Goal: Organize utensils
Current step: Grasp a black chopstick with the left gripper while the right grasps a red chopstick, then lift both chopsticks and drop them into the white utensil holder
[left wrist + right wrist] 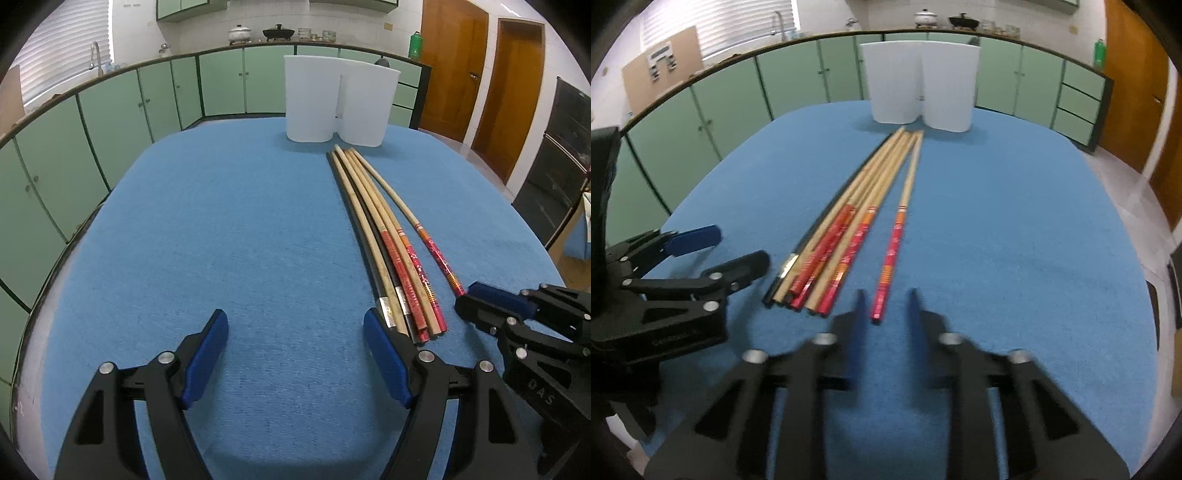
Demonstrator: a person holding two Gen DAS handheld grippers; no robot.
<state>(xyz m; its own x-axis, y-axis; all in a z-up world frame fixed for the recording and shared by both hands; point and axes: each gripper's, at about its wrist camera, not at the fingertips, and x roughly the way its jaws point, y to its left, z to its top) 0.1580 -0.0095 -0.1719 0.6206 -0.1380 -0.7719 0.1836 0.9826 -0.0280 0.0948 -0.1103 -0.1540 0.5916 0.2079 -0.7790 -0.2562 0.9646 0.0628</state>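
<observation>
Left wrist view
Left gripper (295,332): jaws wide apart, holding nothing, low over the blue table (221,240).
Bundle of chopsticks (380,251): lies on the table just right of the left gripper's right finger, its near ends touching or almost touching that finger; the sticks run away toward the white holders.
Single chopstick (417,225): apart from the bundle on its right, red end nearest the right gripper.
Right gripper (476,299): enters from the right edge, its tip at the red end of the single chopstick; from this side I cannot tell how its jaws stand.
White holders (340,103): two, side by side and touching, at the far end of the table just beyond the chopstick tips.

Right wrist view
Right gripper (884,306): blurred; jaws apart with a narrow gap, the red end of the single chopstick (892,254) lying just ahead of that gap, not clamped.
Bundle of chopsticks (842,229): left of the single one.
Left gripper (738,251): at the left, jaws apart, beside the bundle's near ends.
White holders (919,85): far end.
</observation>
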